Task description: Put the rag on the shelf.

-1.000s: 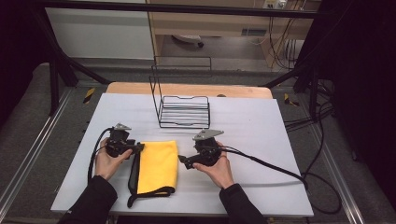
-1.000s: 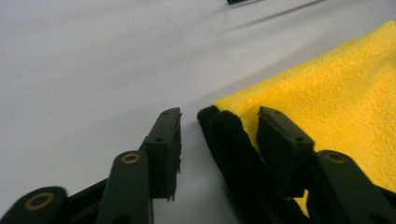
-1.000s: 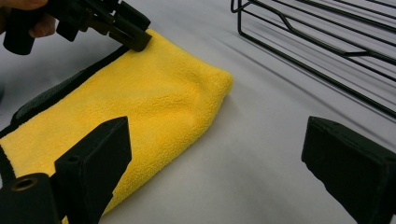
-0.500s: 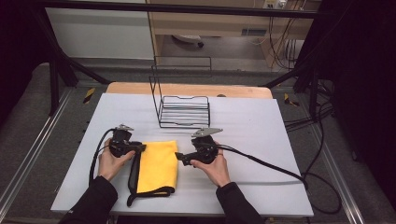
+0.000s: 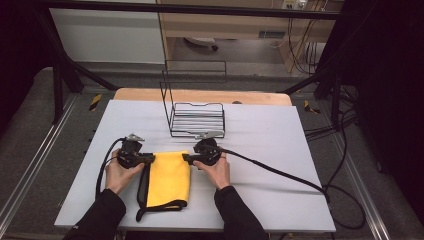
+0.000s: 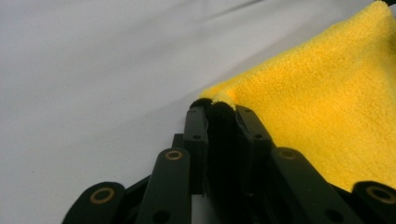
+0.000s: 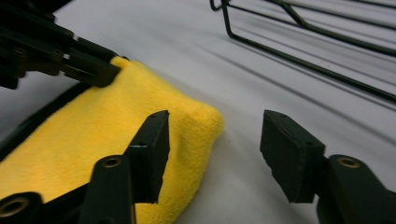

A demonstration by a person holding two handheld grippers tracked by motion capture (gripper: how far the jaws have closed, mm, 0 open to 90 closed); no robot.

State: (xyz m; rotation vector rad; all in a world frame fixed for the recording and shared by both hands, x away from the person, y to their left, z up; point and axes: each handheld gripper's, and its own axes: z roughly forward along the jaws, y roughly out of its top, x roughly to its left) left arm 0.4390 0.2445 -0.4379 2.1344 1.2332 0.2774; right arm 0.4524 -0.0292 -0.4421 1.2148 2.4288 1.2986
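At cloth's (image 5: 169, 178) 12 o'clock edge | left gripper (image 6: 219, 103) closing, pinching 11 o'clock corner | right gripper (image 7: 214, 140) lowering, closing, straddling 1 o'clock corner, not yet gripping | lift nearing.

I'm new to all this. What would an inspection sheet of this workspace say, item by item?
Surface: white table, flat, with a wooden strip along the far edge.
Job's things: folded yellow cloth with black trim, lying flat at the near side.
Clutter: black wire rack standing behind the cloth, apart from it.
Grippers: left gripper has just been closing and pinches the cloth's far left corner; right gripper has just been closing, jaws apart around the far right corner, not pressing it.
Cables: one black cable trails right from the right gripper off the table; another loops by the left hand.
Surroundings: dark frame, grey floor, more wires at far right.
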